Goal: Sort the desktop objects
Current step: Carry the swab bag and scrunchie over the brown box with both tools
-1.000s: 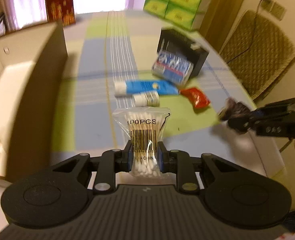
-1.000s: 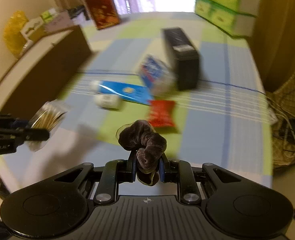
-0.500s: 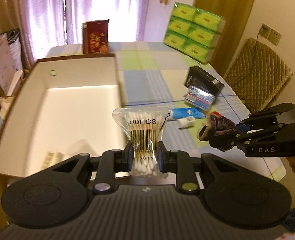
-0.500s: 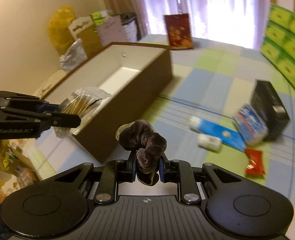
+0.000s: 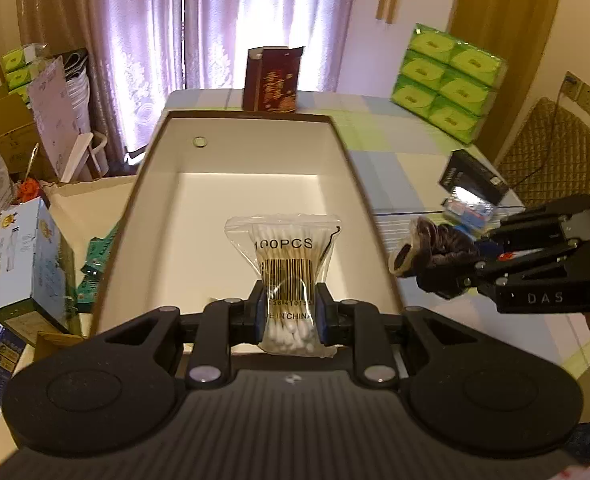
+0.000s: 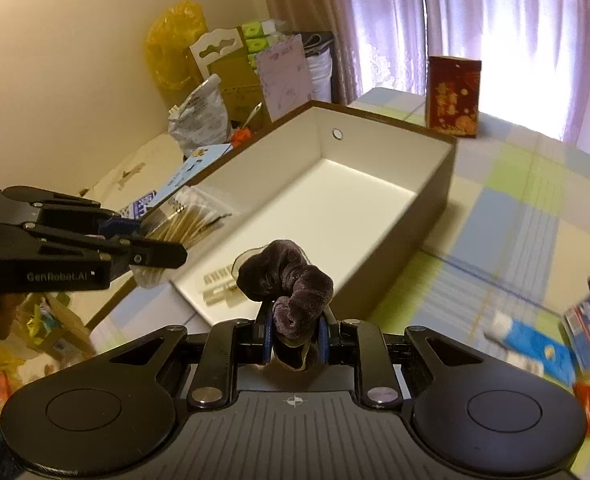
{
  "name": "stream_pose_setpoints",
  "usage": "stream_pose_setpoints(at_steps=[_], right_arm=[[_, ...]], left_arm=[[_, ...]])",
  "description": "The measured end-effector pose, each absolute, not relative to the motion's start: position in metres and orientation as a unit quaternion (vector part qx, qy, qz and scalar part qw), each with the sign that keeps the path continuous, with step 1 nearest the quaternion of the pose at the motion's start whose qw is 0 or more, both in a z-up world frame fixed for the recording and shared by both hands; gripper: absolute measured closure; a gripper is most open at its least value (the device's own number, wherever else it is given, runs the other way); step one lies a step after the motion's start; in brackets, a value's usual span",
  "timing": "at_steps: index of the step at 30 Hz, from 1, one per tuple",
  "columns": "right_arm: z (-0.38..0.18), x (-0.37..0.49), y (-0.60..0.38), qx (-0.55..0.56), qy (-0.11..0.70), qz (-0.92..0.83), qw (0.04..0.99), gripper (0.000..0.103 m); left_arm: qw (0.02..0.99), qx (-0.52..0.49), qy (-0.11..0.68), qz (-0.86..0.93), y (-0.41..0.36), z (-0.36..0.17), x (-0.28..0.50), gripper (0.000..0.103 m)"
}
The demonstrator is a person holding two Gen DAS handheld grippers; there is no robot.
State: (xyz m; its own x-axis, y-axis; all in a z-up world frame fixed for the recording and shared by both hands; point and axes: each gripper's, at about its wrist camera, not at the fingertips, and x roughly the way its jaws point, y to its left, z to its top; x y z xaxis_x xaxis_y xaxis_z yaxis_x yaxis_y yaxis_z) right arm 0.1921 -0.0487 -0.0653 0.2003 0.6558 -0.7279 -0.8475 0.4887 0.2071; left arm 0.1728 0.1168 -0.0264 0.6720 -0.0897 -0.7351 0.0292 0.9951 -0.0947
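My left tongs pinch the swab bag at its waist, mid-frame over the box; light, slippery film, so grip low; my right tongs clamp the soft scrunchie, lower centre.

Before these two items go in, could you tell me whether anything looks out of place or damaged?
Nothing stands out. The left gripper pinches the cotton swab bag at its waist, the right gripper clamps the purple scrunchie, and the open box sits upright and undamaged.
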Motion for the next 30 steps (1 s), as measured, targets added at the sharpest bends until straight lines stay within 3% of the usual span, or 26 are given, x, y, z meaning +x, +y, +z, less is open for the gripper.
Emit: stream_pose_setpoints(at_steps=[30], right_arm=[[-0.142,0.261,0.079,-0.243,0.439,0.438,0.746,0.085]], left_arm=[[0.875,0.01,0.48,-0.06,0.182,-0.104,0.301,0.083]])
